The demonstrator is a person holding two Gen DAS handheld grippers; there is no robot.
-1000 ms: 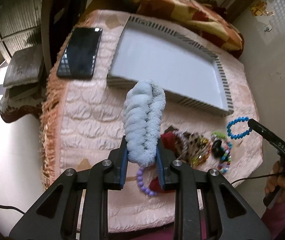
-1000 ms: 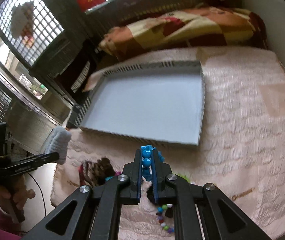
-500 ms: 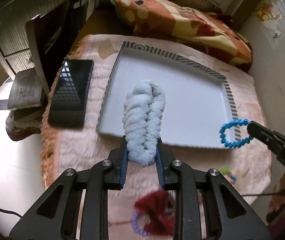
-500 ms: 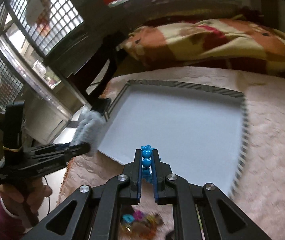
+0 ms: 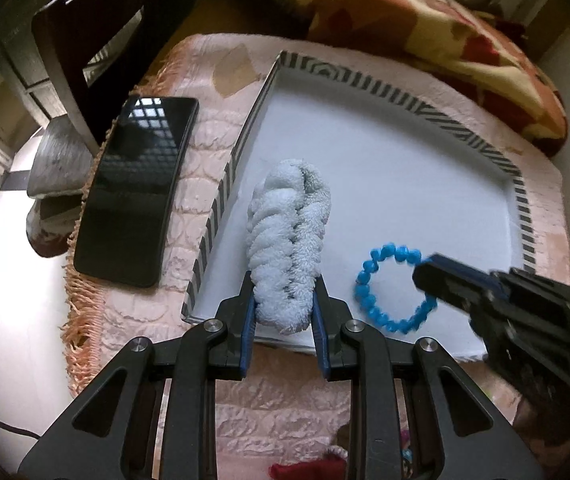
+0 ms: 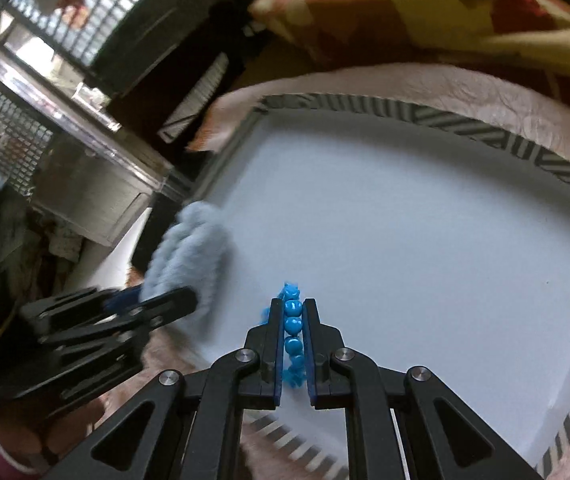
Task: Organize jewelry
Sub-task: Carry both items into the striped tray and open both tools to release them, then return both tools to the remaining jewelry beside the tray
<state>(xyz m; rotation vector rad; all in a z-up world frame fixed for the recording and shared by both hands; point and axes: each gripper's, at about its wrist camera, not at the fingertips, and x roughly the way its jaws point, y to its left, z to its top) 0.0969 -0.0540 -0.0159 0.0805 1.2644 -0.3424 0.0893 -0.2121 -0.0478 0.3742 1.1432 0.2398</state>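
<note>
Both grippers hang over the tray [image 5: 523,204], likely to drop their loads inside: the left gripper [image 5: 285,312] is clamped on a fluffy scrunchie [image 5: 289,240] near the tray's left wall, the right gripper [image 6: 293,344] pinches a blue bracelet [image 5: 389,288] just beside it

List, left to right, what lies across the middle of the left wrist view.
Black phone → striped left wall of the tray → fluffy light-blue scrunchie in the left gripper → blue bead bracelet → right gripper.

red bow [image 5: 309,469] cut off; right gripper [image 5: 431,276] blurred.
</note>
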